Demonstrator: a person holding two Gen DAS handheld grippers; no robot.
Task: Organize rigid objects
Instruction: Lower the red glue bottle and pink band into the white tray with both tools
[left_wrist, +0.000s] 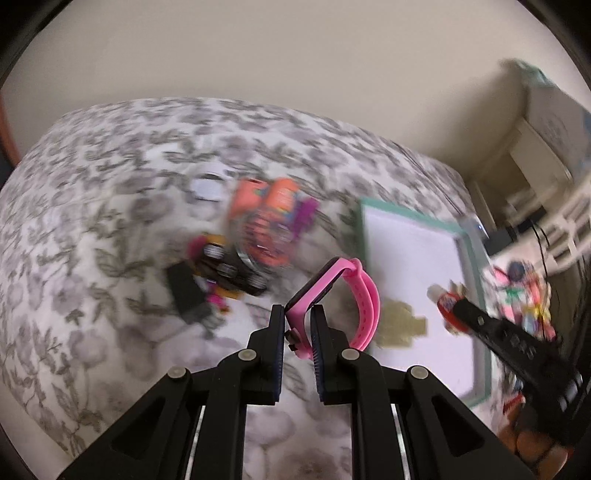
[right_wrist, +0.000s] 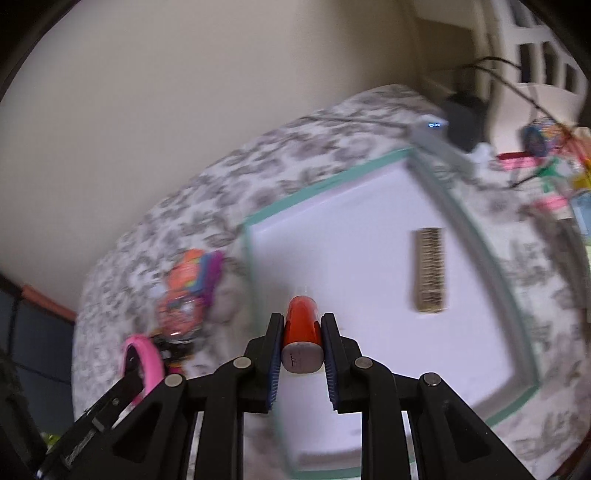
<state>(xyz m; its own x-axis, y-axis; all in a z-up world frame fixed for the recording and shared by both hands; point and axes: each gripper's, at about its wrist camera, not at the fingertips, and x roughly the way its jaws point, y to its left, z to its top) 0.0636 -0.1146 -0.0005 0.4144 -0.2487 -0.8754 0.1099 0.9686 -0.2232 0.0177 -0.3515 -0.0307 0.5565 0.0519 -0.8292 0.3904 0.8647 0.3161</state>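
Observation:
My left gripper (left_wrist: 298, 314) is shut on a pink wristwatch (left_wrist: 334, 295), whose strap loops out to the right above the floral bedcover (left_wrist: 110, 184). My right gripper (right_wrist: 300, 325) is shut on a small red bottle (right_wrist: 301, 325) with a grey base, held over the near edge of the white tray with a green rim (right_wrist: 317, 184). A gold glittery bar (right_wrist: 430, 271) lies flat in that tray. In the left wrist view the right gripper (left_wrist: 448, 306) with its red bottle (left_wrist: 445, 304) hovers over the tray (left_wrist: 413, 258). The pink wristwatch (right_wrist: 146, 354) shows at the lower left of the right wrist view.
A blurred heap of toys lies on the bedcover left of the tray: an orange and purple packet (left_wrist: 273, 214), a black wheeled toy (left_wrist: 229, 273), a white piece (left_wrist: 207, 188). Colourful clutter (right_wrist: 550, 162) sits beyond the tray's far side. White shelving (left_wrist: 546, 177) stands to the right.

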